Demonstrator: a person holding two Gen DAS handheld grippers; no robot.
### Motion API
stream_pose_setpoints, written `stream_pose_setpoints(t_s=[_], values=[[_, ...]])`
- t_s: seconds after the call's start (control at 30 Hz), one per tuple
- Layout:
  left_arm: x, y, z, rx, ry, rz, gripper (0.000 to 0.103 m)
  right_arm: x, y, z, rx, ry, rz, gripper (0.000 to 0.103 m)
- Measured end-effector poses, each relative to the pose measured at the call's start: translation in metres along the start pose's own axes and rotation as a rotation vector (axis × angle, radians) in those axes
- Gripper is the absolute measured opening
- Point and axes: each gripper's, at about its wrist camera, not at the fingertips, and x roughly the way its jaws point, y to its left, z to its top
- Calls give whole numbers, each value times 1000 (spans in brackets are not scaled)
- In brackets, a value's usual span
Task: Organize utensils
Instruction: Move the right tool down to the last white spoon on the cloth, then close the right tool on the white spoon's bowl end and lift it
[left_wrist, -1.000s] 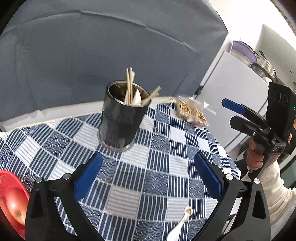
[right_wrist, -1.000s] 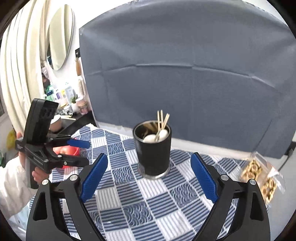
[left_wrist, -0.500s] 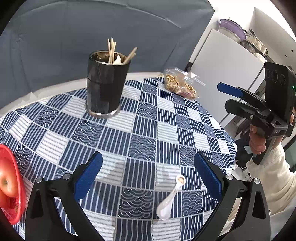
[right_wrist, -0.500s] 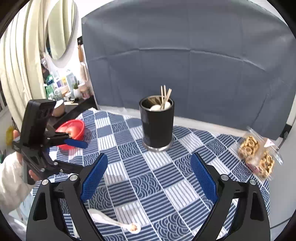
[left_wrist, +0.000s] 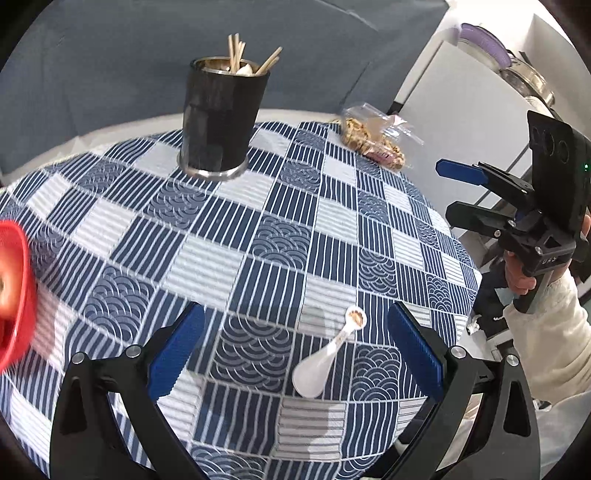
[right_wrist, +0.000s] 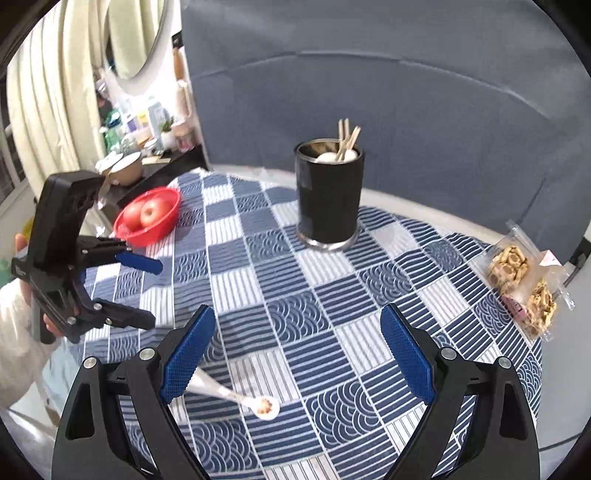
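A white ceramic spoon (left_wrist: 325, 354) lies on the blue checked tablecloth (left_wrist: 258, 236) near the front edge; it also shows in the right wrist view (right_wrist: 243, 398). A black utensil cup (left_wrist: 221, 118) with chopsticks and a white spoon in it stands at the back, also in the right wrist view (right_wrist: 328, 195). My left gripper (left_wrist: 295, 354) is open and empty, above the lying spoon. My right gripper (right_wrist: 295, 358) is open and empty, the spoon under its left finger. Each gripper shows in the other's view: the right one (left_wrist: 454, 192), the left one (right_wrist: 147, 288).
A red bowl (right_wrist: 147, 218) with apples sits at the table's left side, seen at the left edge in the left wrist view (left_wrist: 14, 291). A clear bag of snacks (right_wrist: 521, 284) lies at the right rim, also in the left wrist view (left_wrist: 373, 136). A grey sheet hangs behind.
Both grippers have pulled back and up from the cup toward the table's front edge. The lying spoon has come into view under them. Both stay open.
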Motion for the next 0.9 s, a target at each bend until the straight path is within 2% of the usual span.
stream_pose_setpoints(t_s=[0.37, 0.6, 0.63, 0.67, 0.7, 0.77, 0.9], values=[[24, -9, -39, -157, 82, 65, 97, 25, -2, -26, -131, 106, 82, 87], [36, -12, -52, -239, 113, 152, 97, 53, -8, -48, -188, 188, 137, 87], [37, -13, -54, -247, 111, 164, 95, 57, -8, -51, -195, 199, 145, 87], [39, -15, -56, -255, 110, 168, 91, 60, -8, -54, -202, 210, 156, 86], [41, -16, -57, -259, 113, 169, 81, 63, -8, -56, -210, 218, 166, 87], [48, -18, -61, -274, 145, 179, 73, 69, -8, -62, -233, 236, 182, 87], [57, -20, -67, -306, 164, 198, 63, 78, -4, -70, -273, 263, 214, 87]])
